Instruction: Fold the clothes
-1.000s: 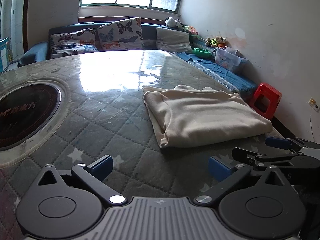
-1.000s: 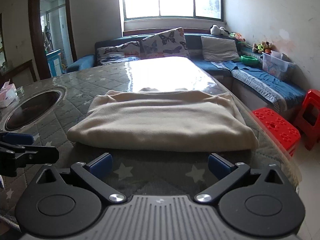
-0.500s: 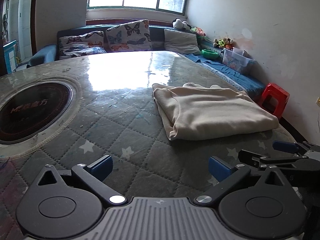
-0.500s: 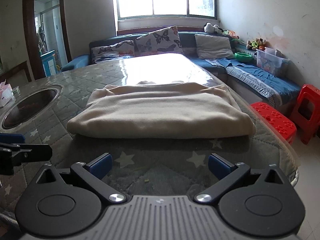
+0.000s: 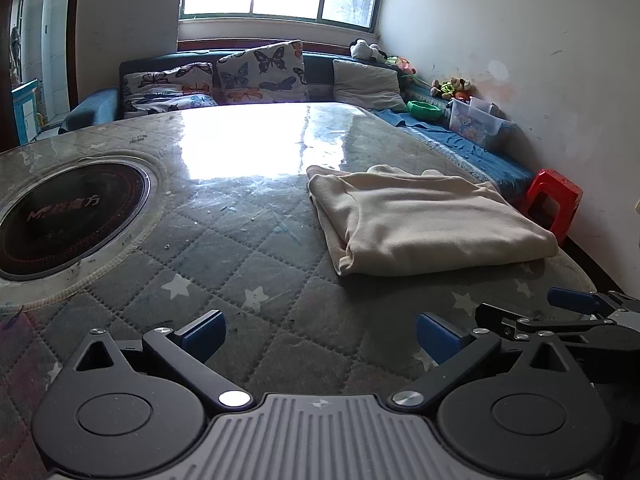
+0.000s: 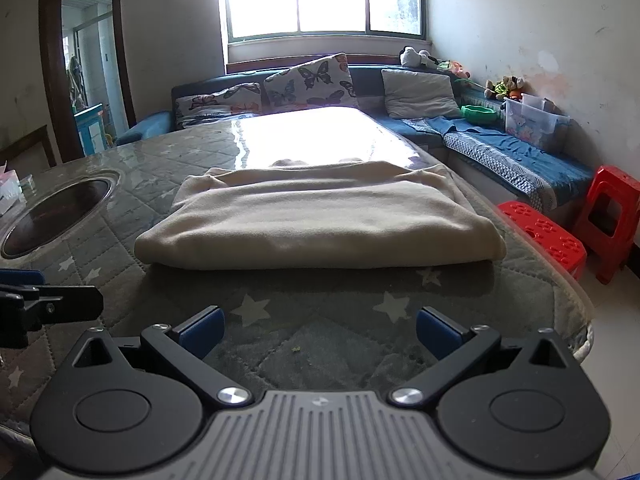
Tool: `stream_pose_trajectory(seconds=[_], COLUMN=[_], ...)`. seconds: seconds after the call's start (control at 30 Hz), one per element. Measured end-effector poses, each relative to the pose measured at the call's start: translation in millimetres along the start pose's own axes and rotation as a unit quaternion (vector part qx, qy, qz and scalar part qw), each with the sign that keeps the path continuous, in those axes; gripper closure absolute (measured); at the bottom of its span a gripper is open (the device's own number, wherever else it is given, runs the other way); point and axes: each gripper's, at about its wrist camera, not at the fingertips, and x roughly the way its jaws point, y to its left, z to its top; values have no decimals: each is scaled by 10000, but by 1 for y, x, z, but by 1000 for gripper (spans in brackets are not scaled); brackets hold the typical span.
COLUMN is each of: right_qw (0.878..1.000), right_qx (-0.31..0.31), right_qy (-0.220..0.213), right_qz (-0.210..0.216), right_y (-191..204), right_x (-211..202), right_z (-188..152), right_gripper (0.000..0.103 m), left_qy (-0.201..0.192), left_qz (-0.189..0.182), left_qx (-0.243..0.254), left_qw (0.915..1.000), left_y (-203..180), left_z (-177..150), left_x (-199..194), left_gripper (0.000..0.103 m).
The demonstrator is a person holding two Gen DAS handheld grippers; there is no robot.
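Note:
A cream garment [image 5: 428, 220] lies folded into a flat rectangle on the quilted table [image 5: 248, 248] near its right edge; it also shows in the right wrist view [image 6: 320, 224]. My left gripper [image 5: 320, 334] is open and empty, low over the table, well short and left of the garment. My right gripper [image 6: 318, 326] is open and empty, just in front of the garment's near fold, apart from it. The right gripper shows at the left wrist view's right edge [image 5: 568, 312]; the left gripper shows at the right wrist view's left edge [image 6: 44, 300].
A round black cooktop inset [image 5: 68, 220] sits in the table on the left. Red plastic stools [image 6: 612, 216] stand beyond the table's right edge. A blue sofa with butterfly cushions [image 6: 308, 84] and a clear storage box [image 6: 532, 120] line the far and right walls.
Both grippers have drawn back toward me and away from the folded garment, which now looks farther off. The garment has not moved. Both stay open.

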Motion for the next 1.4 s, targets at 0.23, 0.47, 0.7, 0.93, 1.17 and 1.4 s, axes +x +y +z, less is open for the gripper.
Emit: stream_pose_trajectory(seconds=[0.23,0.47,0.7,0.93,1.17,1.4], right_qw=[10000,10000,10000,10000,9999,9999], right_qx=[11,11,17,64,108,120], right_qy=[-13,-5,19,40,62,73], right_qz=[26,17,11,-10,-26,-39], right_y=[0,0,0,-4,-7,-8], right_x=[-2,-2,0,3,6,8], right_z=[-2,-2,-1,-1,0,2], right_gripper=[0,0,0,0,0,0], left_qy=[25,13,-4,-11,24,30], left_qz=[11,39,27,22,-7,-46], left_qx=[74,97,172,275,356,411], left_qw=[10000,9999,9998,9996,9994,9991], left_y=[-4,-6,-10,-15,-18,-23], left_z=[-1,0,2,8,12,16], left_x=[0,0,1,6,11,17], left_gripper=[0,0,0,0,0,0])
